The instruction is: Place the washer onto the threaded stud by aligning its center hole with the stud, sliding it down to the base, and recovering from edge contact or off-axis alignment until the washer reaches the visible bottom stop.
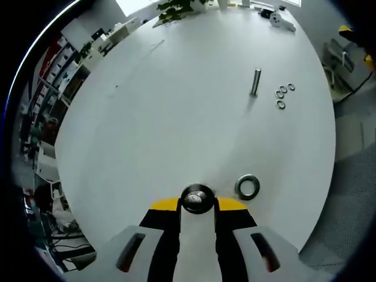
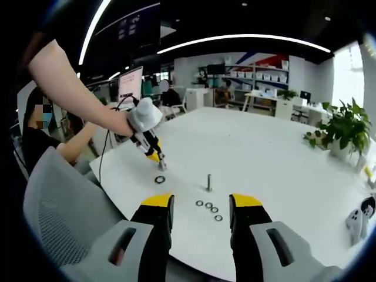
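Hidden and unclear parts

In the left gripper view, a round metal part [image 1: 197, 198] covers the jaw tips of the left gripper [image 1: 197, 207]; the threaded stud [image 1: 256, 81] looks too small to show thread, perhaps.

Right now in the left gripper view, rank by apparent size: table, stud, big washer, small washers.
1. Table
2. Big washer, though it is nearest the camera
3. Stud, farther away, so unsure against the washer
4. Small washers
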Action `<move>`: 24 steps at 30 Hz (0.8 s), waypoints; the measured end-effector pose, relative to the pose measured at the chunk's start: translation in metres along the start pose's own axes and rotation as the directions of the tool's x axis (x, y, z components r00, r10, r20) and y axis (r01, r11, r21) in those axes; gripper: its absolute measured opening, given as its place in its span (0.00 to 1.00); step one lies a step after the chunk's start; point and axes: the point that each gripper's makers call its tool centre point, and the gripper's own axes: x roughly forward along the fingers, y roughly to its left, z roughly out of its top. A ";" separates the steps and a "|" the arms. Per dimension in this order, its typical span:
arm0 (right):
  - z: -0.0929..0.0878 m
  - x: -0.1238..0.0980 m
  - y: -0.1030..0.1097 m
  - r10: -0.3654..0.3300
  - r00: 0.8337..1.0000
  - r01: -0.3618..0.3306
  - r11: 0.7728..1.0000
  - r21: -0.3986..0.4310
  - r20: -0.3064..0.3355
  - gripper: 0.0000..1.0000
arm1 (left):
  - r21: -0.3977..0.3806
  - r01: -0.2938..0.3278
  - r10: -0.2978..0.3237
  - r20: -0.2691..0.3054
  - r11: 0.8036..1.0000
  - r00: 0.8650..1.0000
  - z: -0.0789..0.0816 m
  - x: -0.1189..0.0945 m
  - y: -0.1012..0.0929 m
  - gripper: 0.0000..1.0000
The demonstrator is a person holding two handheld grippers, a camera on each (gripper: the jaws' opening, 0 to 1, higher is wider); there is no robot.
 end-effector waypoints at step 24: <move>-0.004 0.002 0.002 0.012 1.000 -0.013 1.000 -0.011 -0.022 0.39 | -0.096 0.020 -0.016 0.051 0.995 0.999 -0.001 0.016 -0.011 0.20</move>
